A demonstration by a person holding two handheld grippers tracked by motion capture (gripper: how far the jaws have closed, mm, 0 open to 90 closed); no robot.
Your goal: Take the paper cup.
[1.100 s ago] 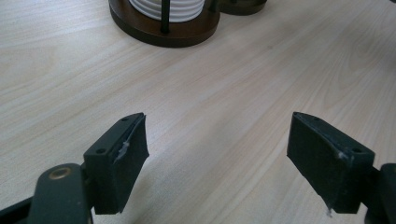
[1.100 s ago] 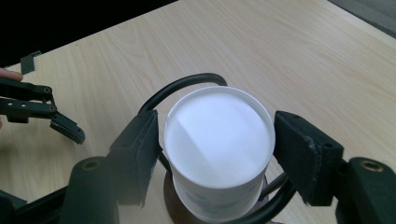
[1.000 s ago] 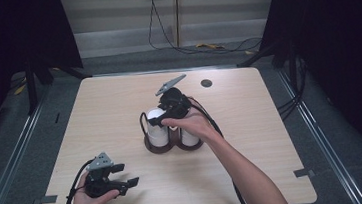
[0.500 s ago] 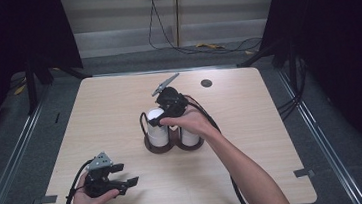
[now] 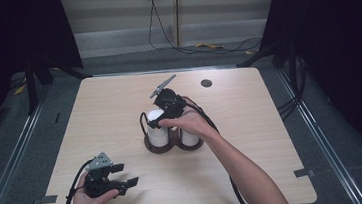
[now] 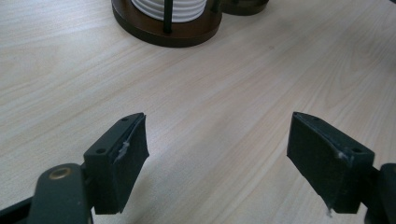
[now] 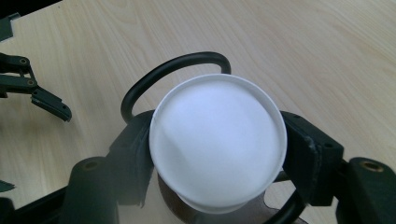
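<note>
A dark brown holder (image 5: 159,147) with two round bases stands mid-table, a white cup stack on each. My right gripper (image 5: 158,119) reaches down from above onto the left stack (image 5: 156,133). In the right gripper view its pads press both sides of the top white cup (image 7: 217,140), and a black wire loop (image 7: 173,65) curves behind it. The other stack (image 5: 188,138) stands beside the right hand. My left gripper (image 5: 124,173) rests at the table's front left, open. Its jaws (image 6: 217,154) are wide apart over bare wood, short of the holder's base (image 6: 154,35).
A small dark round spot (image 5: 206,83) lies on the wooden table (image 5: 273,138) at the back right. Cables trail from both grippers toward the front edge. Dark floor and metal rails surround the table.
The right gripper has tilted slightly over the white stack while staying on it. The left gripper has kept still.
</note>
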